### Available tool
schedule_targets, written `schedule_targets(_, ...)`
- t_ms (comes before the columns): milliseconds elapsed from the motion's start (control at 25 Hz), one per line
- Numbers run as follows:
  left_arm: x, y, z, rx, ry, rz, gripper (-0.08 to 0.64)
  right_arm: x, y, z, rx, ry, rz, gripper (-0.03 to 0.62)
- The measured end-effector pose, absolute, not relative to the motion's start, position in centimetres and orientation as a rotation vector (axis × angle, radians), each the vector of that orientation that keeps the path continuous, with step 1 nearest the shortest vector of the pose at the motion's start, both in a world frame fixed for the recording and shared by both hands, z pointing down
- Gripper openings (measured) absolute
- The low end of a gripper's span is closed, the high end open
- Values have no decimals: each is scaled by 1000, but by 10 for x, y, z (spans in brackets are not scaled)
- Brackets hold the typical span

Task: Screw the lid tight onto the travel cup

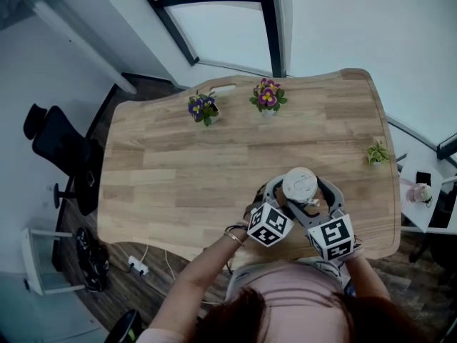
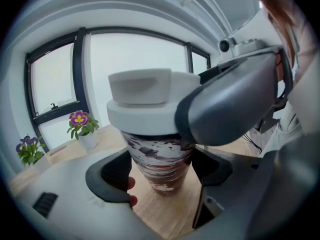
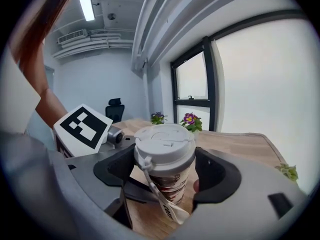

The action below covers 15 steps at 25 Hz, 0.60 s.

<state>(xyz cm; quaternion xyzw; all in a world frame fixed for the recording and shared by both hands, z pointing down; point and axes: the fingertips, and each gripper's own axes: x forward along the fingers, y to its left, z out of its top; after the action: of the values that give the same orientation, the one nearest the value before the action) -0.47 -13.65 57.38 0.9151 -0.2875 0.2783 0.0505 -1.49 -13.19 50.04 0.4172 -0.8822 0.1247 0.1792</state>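
Observation:
The travel cup (image 1: 300,191) stands near the front edge of the wooden table (image 1: 214,170), with its white lid (image 1: 299,184) on top. Its body (image 2: 160,161) has a dark red and white pattern. My left gripper (image 1: 282,200) is shut on the cup's lower body, pads pressing both sides, as the left gripper view shows (image 2: 160,173). My right gripper (image 1: 319,200) is shut on the lid (image 3: 164,145), one jaw on each side of its rim. A white tether strap (image 3: 162,196) hangs from the lid down the cup's side.
Two flower pots stand at the table's far edge: a purple one (image 1: 203,108) and a pink one (image 1: 268,96). A small green plant (image 1: 377,152) sits near the right edge. A black chair (image 1: 61,145) is to the left, a white side table (image 1: 421,195) to the right.

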Motion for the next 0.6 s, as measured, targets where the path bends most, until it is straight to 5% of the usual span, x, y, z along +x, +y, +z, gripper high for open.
schedule_targets(360,-1,-126,577,2911,-496,938,356,-17,-128,498,729,-2556,273,373)
schedule_targets(600,-1,-131,576,2878,-652,895,357,-16,-132,498,899,-2553,246,371)
